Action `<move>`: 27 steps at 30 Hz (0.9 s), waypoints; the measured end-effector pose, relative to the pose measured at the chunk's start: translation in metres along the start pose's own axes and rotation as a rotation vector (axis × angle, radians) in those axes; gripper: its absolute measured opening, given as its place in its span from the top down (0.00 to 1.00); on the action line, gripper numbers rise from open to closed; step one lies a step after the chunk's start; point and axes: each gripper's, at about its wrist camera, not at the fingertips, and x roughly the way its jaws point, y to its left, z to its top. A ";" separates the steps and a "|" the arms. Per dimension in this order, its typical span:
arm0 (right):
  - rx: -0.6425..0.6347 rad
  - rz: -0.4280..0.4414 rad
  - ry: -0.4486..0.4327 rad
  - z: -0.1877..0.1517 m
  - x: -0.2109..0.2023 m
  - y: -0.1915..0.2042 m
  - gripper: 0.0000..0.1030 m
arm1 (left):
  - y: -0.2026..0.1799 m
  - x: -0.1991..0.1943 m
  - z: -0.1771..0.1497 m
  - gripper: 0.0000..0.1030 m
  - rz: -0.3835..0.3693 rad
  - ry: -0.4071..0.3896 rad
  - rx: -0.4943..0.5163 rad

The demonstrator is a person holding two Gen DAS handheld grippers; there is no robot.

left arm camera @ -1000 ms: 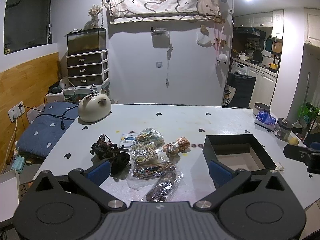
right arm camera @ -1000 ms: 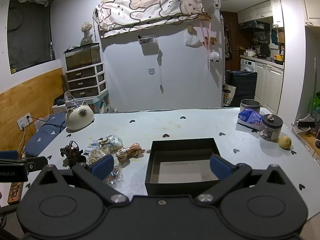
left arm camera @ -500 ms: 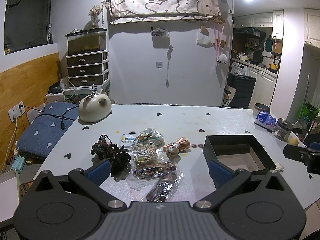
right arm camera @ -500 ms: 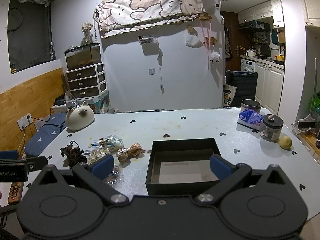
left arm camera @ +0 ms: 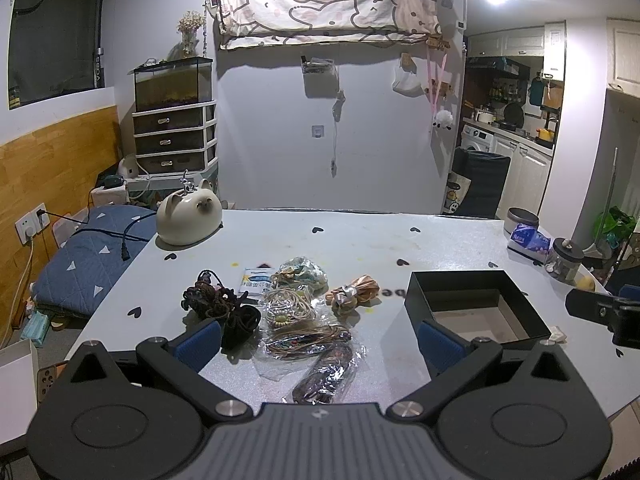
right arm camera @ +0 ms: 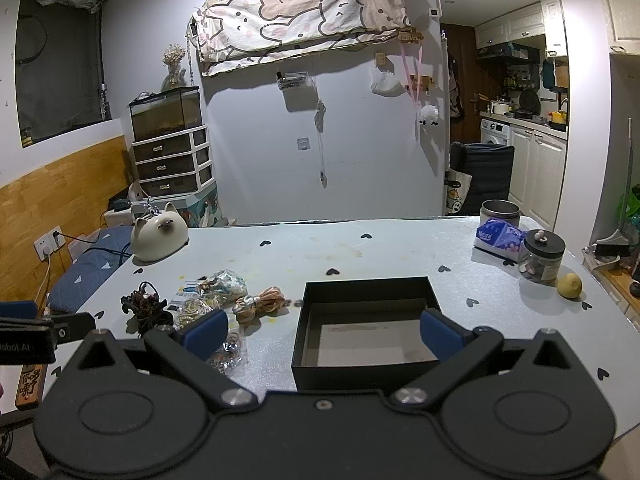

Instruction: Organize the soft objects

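Black box: an open, lidless black box sits on the grey table, right of the heap of soft items; only its bare pale floor shows, nothing in it.
Soft items: a loose cluster lies on the table left of the box, apart from it. It holds a dark brown cord bundle, a black scrunchie just beside it, a clear bag of beige hair ties, a bag of patterned fabric bits, a peach ribbon bundle nearest the box, and two more clear bags of dark strings at the near edge.
Other containers: a lidded glass jar with small things inside that I cannot make out, a round metal tin, and a tissue pack stand at the far right of the table.
Left claw: the left claw is spread wide above the near bags, holding nothing.
Right claw: the right claw is also spread wide, empty, in front of the box.
Only in the left view: the whole near bags, and a blue-and-white card under the heap.
Only in the right view: a yellow lemon-like fruit in full beside the jar, and the box floor entire.
Both views: a ceramic cat figure at the far left corner.
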 end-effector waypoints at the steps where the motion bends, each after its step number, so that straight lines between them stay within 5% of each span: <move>1: 0.000 0.001 0.000 0.000 -0.001 0.000 0.00 | 0.000 0.000 0.000 0.00 0.000 0.000 0.000; 14: 0.006 0.006 0.009 0.005 0.003 0.011 0.00 | 0.007 0.000 0.010 0.00 0.003 0.009 0.002; 27: 0.014 -0.007 0.033 0.020 0.041 0.059 0.00 | 0.061 0.036 0.029 0.00 -0.007 0.021 0.007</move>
